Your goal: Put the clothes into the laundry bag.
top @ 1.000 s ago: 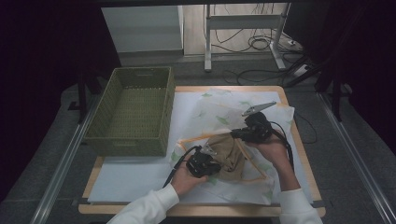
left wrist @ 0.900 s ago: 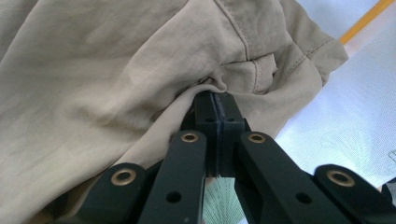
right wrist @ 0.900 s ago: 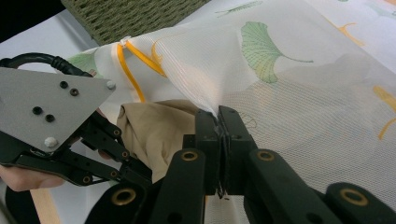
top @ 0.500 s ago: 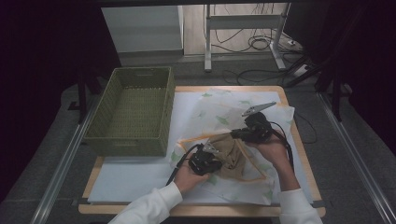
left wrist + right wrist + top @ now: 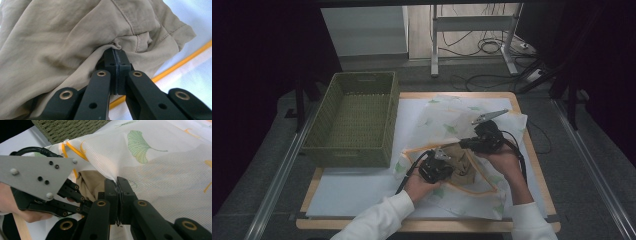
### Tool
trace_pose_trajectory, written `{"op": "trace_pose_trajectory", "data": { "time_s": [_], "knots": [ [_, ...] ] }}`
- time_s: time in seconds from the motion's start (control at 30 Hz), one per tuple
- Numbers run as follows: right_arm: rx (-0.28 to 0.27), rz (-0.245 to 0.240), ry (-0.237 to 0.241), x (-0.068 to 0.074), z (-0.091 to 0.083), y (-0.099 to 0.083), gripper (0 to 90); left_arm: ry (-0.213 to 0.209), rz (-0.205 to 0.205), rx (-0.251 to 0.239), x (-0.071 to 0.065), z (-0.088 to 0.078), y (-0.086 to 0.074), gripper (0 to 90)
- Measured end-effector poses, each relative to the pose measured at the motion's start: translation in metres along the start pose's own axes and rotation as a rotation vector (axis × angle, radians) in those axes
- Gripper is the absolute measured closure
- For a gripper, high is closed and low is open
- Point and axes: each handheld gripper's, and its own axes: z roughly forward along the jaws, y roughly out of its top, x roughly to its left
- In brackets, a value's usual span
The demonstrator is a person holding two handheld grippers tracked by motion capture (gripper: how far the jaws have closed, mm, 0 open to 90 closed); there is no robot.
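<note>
Left gripper (image 5: 115, 53) has its jaws pinched together on a fold of the khaki garment (image 5: 62, 42), a soft, creased tan cloth with stitched seams bunched just ahead of it. Right gripper (image 5: 117, 182), close beside, is clamped on the white mesh bag (image 5: 160, 165), ginkgo-printed and orange-trimmed, which drapes over that garment.

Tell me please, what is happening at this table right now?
A person at the table works with two hand-held grippers. The left gripper is shut on a fold of a beige garment. The right gripper is shut on the edge of a white mesh bag printed with green leaves and trimmed in orange. The garment sits at the bag's opening, seemingly going in. A green woven basket stands at the left.
</note>
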Motion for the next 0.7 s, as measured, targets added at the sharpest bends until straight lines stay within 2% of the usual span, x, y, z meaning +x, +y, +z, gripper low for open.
{"op": "trace_pose_trajectory", "data": {
  "time_s": [0.7],
  "knots": [
    [-0.011,0.007,-0.003,-0.001,-0.002,0.0,86.6,0.062,0.014,-0.016,0.003,0.014,0.014,90.0]
  ]
}}
